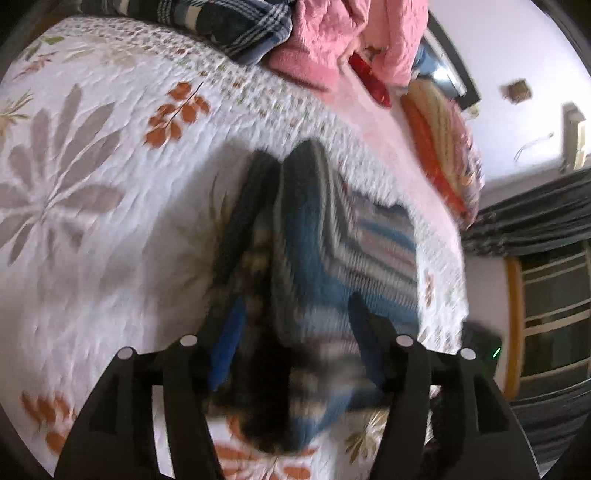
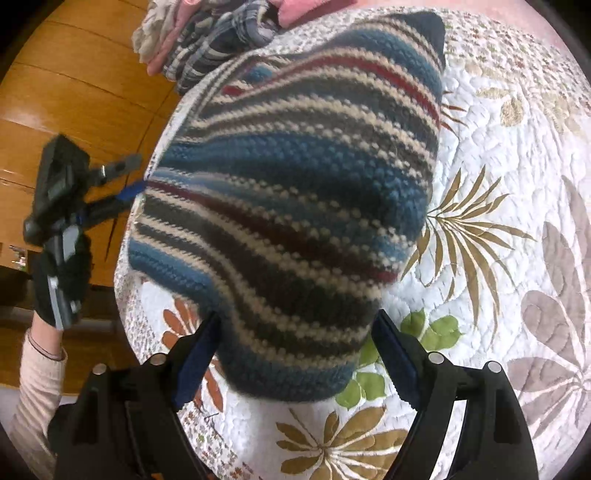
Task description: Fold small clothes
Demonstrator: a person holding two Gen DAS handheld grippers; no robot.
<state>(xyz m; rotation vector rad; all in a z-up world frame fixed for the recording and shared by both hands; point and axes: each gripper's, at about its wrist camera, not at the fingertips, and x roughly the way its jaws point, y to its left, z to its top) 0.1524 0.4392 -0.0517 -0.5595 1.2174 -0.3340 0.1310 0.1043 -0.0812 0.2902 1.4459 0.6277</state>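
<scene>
On the white quilted bedspread printed with tan, grey and orange leaves (image 2: 491, 155), near its edge by the wooden floor, lies the striped knitted garment in blue, cream, dark grey and red wool (image 2: 295, 192). My right gripper (image 2: 295, 360) stands with its black, blue-padded fingers (image 2: 197, 360) spread wide, one on each side of the garment's near rounded end; the wool bulges between them, and I cannot tell whether the pads press it or only flank it.

My left gripper (image 1: 293, 345) is also spread apart, its blue pads (image 1: 227, 347) on either side of a bunched fold of the same garment (image 1: 317, 243). That view is blurred, so contact is unclear. From the right wrist view, my left gripper (image 2: 127, 177) shows at the bedspread's edge with its fingers apart at the garment's side, held by my left hand in a dark glove (image 2: 61, 284) with a cream sleeve below it.

At the far end of the bedspread sit a blue plaid cloth (image 1: 221, 26) and a crumpled pink textured fabric (image 1: 332, 40), touching each other.
</scene>
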